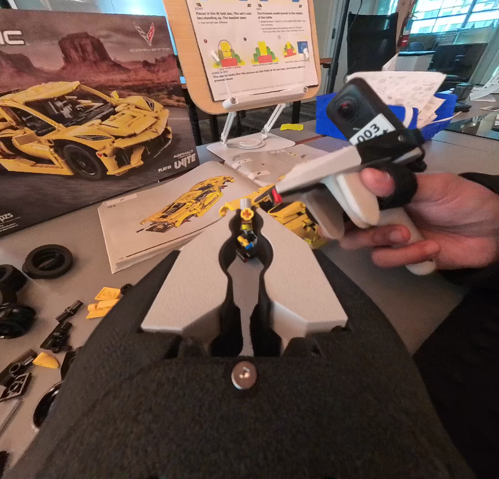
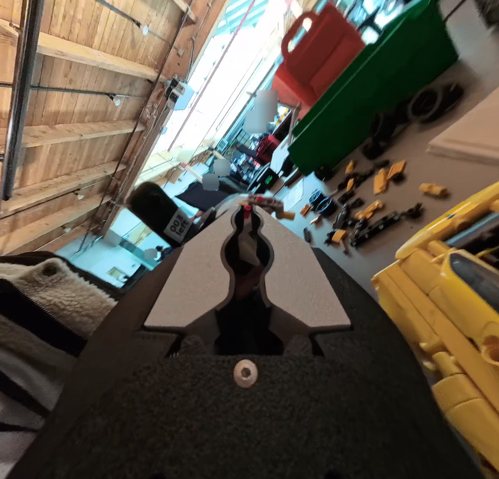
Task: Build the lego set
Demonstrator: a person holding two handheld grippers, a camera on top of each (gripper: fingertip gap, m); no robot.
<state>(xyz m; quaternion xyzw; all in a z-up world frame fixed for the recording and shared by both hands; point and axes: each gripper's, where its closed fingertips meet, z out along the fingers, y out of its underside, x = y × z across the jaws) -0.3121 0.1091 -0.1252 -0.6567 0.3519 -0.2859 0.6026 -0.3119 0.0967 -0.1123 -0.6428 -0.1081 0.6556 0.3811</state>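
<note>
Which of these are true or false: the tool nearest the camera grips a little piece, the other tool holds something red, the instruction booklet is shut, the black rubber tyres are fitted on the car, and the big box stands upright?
1. The left gripper is shut on a small yellow-and-black lego assembly. True.
2. The right gripper pinches a small red piece. True.
3. The paper instruction booklet is shut. False: it lies open at a drawing of the yellow car.
4. The black rubber tyres are fitted on the partly built yellow car. False: they lie loose on the grey table.
5. The large printed cardboard box stands upright. True.
</note>
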